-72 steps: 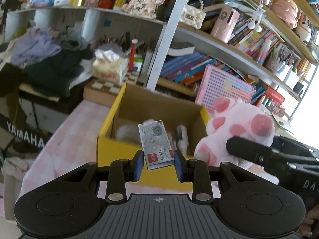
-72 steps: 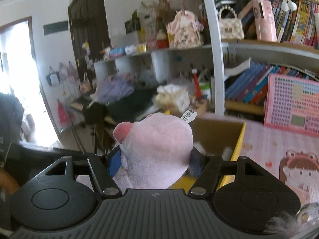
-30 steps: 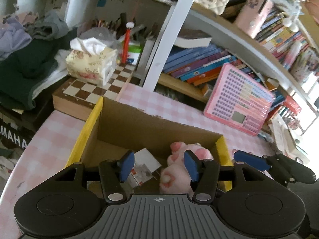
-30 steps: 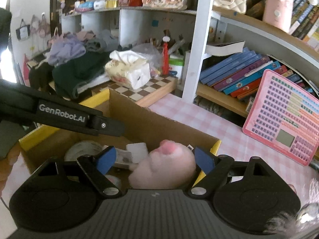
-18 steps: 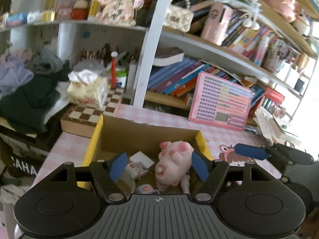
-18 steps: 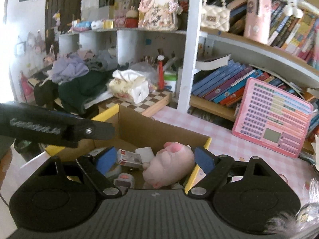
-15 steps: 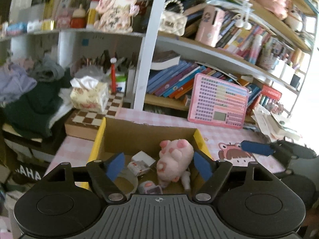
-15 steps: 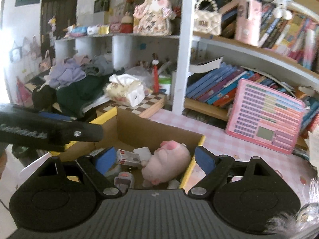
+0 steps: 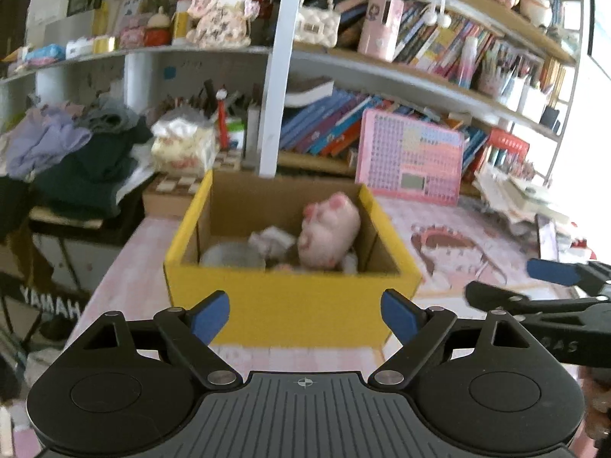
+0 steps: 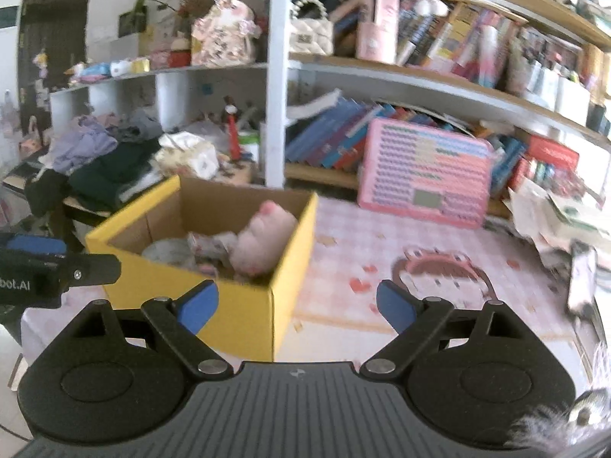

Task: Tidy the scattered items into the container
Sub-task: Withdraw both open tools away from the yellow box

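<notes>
A yellow cardboard box [image 9: 290,305] [image 10: 244,316] stands on the pink checked table. Inside it lie a pink plush toy [image 9: 330,231] [image 10: 265,242], a small printed packet [image 9: 269,240] [image 10: 210,244] and a pale roll [image 9: 233,257] [image 10: 166,252]. My left gripper [image 9: 305,315] hangs in front of the box's near wall, jaws opening, nothing between them. My right gripper [image 10: 296,305] is back from the box's right corner, jaws opening and empty. Each gripper shows at the edge of the other's view.
A pink keyboard toy [image 9: 410,162] [image 10: 424,181] leans against the bookshelf behind the table. Loose papers [image 10: 557,210] pile at the right edge. A tissue box [image 9: 183,147] on a chessboard and a heap of clothes [image 9: 72,160] sit left of the box.
Both grippers let go of the packet and plush toy over the box, then drew back from it. Their jaws spread wider. The box now lies farther ahead in both views.
</notes>
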### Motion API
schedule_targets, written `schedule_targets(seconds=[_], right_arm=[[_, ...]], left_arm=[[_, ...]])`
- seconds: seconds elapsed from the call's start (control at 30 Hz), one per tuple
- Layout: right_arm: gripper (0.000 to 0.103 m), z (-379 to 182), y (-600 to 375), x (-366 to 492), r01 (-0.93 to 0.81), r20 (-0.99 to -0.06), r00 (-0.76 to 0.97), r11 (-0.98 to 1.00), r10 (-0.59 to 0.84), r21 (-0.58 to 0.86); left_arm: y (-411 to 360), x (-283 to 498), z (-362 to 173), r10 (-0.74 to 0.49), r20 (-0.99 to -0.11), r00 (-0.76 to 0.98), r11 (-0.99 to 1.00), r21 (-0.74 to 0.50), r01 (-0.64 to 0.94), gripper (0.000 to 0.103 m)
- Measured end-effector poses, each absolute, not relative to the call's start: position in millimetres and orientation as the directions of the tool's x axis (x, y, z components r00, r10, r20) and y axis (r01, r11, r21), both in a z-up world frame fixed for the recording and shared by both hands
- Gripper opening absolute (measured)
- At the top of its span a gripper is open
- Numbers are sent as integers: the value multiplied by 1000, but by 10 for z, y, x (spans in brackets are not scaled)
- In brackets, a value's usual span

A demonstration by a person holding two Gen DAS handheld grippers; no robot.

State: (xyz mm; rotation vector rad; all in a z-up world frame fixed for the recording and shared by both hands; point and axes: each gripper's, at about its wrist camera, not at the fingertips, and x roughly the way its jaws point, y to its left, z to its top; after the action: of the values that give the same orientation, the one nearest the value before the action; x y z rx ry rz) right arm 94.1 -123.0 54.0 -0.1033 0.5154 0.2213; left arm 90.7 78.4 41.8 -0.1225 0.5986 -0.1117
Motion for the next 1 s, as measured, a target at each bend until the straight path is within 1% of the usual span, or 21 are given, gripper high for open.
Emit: schedule_targets(seconds=[0.07, 0.27, 0.4, 0.57, 0.83, 0.9, 0.97, 1.0], right_arm=[[91, 477, -1270, 832, -215, -515, 841, 976, 164, -40], [91, 294, -1346, 548, -174, -566, 816, 983, 114, -52], [92, 217, -1364, 413, -174, -595, 797, 983, 107, -56], [95, 172, -1433, 331, -153, -611, 786, 987, 92, -48], [97, 100, -1514, 285, -129, -651, 755, 991, 78, -31], [97, 88, -1530, 272, -124, -656, 751, 992, 75, -28], [98, 77, -1543, 264, -118, -660, 747, 993, 73, -25], [98, 71, -1551, 262, -116, -664, 744, 993, 71, -23]], left_arm=[[733, 848, 345, -138, -578, 804, 987, -143, 66, 88], [571, 626, 191, -134, -612, 779, 990, -123, 74, 88], [440, 517, 95, -162, -646, 746, 986, -124, 107, 88], [349, 448, 73, -168, -662, 730, 986, -107, 129, 89], [334, 405, 19, -166, -688, 706, 986, -120, 115, 90], [321, 405, 9, -168, -694, 700, 986, -120, 117, 91], [315, 401, -2, -171, -697, 696, 985, -121, 120, 97], [314, 398, -6, -174, -698, 694, 985, -124, 122, 98]])
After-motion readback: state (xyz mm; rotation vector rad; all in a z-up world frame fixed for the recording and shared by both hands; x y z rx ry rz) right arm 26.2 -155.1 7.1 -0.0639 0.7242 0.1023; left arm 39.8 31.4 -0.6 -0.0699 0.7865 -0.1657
